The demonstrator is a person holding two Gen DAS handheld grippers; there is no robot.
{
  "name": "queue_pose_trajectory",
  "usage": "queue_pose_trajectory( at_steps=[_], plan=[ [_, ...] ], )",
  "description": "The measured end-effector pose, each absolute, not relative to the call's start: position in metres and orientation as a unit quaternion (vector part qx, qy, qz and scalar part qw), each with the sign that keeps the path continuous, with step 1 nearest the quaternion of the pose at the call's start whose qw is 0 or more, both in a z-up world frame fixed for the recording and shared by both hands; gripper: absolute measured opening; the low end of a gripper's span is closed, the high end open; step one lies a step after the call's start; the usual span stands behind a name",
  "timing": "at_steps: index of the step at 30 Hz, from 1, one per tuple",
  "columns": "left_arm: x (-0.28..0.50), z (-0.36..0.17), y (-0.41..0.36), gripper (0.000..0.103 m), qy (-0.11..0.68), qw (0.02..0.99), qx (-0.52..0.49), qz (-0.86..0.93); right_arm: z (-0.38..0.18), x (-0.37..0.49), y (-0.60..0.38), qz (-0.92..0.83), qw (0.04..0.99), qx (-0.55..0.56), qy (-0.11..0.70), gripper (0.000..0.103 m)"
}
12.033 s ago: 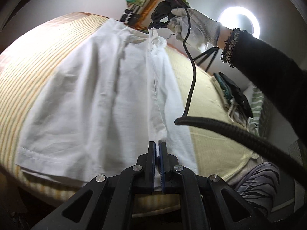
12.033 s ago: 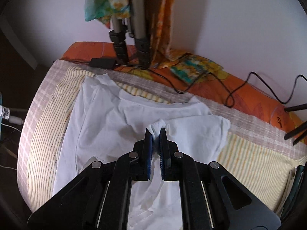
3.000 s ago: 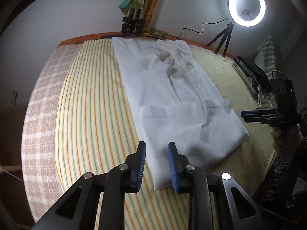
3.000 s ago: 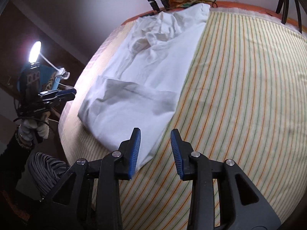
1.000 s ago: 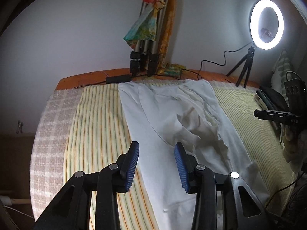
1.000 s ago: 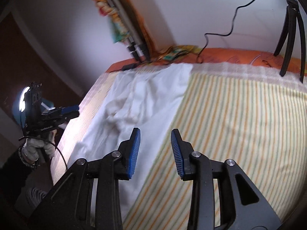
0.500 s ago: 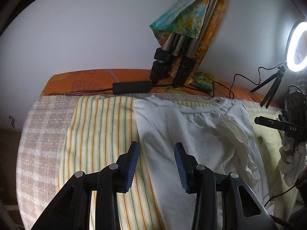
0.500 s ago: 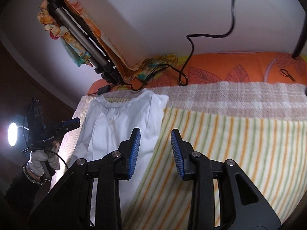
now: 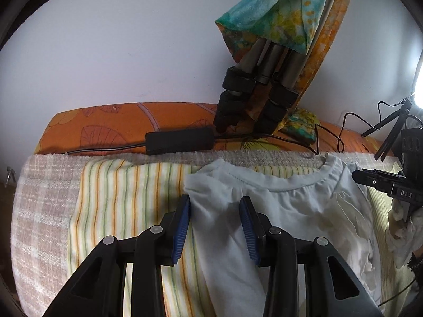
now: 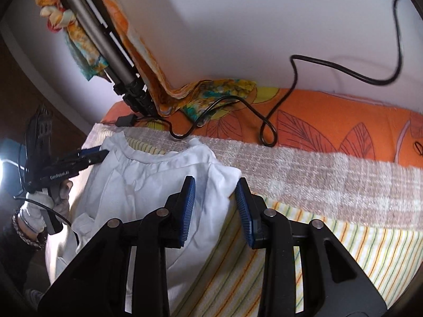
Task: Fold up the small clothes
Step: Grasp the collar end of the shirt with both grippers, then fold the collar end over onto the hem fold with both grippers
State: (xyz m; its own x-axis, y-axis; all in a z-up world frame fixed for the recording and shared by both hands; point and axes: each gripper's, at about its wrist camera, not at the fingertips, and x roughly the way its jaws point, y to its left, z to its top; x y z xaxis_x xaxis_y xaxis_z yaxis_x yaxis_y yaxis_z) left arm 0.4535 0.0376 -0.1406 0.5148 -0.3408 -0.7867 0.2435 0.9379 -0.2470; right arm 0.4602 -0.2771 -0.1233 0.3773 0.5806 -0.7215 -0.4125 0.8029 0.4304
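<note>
A white T-shirt (image 9: pixel 290 206) lies on the striped bedspread (image 9: pixel 127 192), sides folded in, collar toward the wall. My left gripper (image 9: pixel 214 211) is open, its jaws standing either side of the shirt's left shoulder corner. My right gripper (image 10: pixel 214 192) is open, its jaws either side of the shirt's (image 10: pixel 148 185) right shoulder corner. Each gripper shows in the other's view: the right one at the right edge (image 9: pixel 380 182), the left one at the left edge (image 10: pixel 76 158), both held by gloved hands.
A tripod (image 9: pixel 253 84) draped with colourful cloth leans on the wall behind the shirt, beside a black power adapter (image 9: pixel 179 140) and cables (image 10: pixel 290 79) on the orange sheet (image 10: pixel 330 121). A ring light (image 9: pixel 419 84) glows at the right edge.
Both grippers have moved forward along the shirt toward the wall, from the folded hem end to the shoulder corners by the collar. Both stay open.
</note>
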Motion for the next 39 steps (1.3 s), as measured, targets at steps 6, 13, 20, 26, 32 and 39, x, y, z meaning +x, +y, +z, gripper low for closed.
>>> queue_pose_trajectory(
  at_steps=[6,13,20,26,32,39],
  plan=[
    [0.457,-0.139,0.027,0.007,0.454,0.873,-0.038,-0.173,-0.121,0.46,-0.272,0.3,0.828,0.076,0.468,0.012],
    [0.447,-0.114,0.025,0.001,0.434,0.88,-0.031,-0.189,-0.101,0.447,-0.276,0.303,0.842,0.086,0.439,0.009],
    [0.421,-0.083,0.028,0.001,0.411,0.887,-0.041,-0.206,-0.066,0.421,-0.284,0.313,0.851,0.088,0.414,0.009],
    [0.39,-0.059,0.03,0.001,0.391,0.892,-0.05,-0.22,-0.036,0.388,-0.289,0.323,0.855,0.085,0.397,0.009],
    [0.344,-0.037,0.042,0.001,0.377,0.897,-0.053,-0.226,-0.011,0.339,-0.288,0.329,0.861,0.069,0.381,0.009],
    [0.279,-0.03,0.048,0.001,0.375,0.896,-0.052,-0.23,-0.002,0.268,-0.272,0.338,0.864,0.016,0.372,0.009]
  ],
)
